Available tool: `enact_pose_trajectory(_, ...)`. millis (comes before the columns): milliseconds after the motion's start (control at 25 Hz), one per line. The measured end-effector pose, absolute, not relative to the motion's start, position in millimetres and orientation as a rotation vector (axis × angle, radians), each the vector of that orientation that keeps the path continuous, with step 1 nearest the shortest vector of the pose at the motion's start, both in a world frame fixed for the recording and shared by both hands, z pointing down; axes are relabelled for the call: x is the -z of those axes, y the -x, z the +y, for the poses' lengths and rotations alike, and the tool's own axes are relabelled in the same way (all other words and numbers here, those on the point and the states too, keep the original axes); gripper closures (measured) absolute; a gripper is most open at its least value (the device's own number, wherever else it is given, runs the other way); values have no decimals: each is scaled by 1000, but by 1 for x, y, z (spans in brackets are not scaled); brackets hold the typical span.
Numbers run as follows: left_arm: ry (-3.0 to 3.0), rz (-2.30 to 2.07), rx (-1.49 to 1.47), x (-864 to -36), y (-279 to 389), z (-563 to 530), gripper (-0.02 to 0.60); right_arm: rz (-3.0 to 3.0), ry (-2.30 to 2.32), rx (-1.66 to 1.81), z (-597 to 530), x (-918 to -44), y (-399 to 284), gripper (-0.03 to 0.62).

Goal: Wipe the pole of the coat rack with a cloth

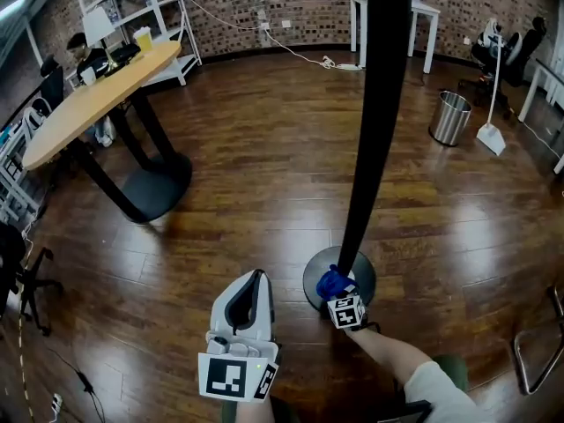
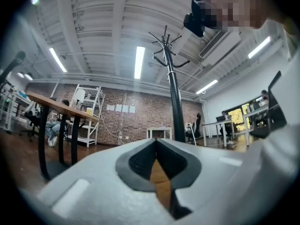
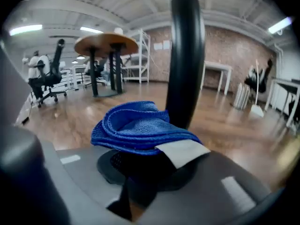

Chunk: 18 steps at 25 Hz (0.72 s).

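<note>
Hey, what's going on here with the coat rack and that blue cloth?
A person is cleaning a coat rack with two handheld grippers. The right gripper is shut on a folded blue cloth and holds it against the very bottom of the black pole, just above the round base. The left gripper is shut and empty, held off to the side and clear of the pole. The rack stands on a wooden floor.

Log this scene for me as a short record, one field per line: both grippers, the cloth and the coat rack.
pole: black, upright
base: round, dark, on the wooden floor
left gripper: shut, empty, apart from the pole
right gripper: shut on the blue cloth
blue cloth: folded, at the pole's foot
</note>
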<state>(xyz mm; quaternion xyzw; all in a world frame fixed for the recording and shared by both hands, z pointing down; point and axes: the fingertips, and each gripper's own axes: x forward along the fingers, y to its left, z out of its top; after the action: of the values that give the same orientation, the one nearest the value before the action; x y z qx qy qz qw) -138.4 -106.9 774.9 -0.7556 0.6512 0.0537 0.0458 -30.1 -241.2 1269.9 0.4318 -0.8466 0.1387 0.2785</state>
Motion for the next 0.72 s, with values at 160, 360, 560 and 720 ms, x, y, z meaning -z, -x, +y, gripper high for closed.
enact_pose_trajectory(160,2329,1994,-115,-791,138,-110,580,-2289,-1084,-441,-229,-1299,42,496)
enact_pose_trajectory(360,2337,2073,-137,-806,149,-122,580,-2919,-884,-123,-221,-965,110,496)
enact_pose_trajectory(560,2299,1983,-215,-711,159,-146,580,-3318,-875,362,-161,-612,74,496)
enact_pose_trajectory(720,2402,1963,-115,-605,151,-158,580,-3211,-930,328,-166,-534,44,496)
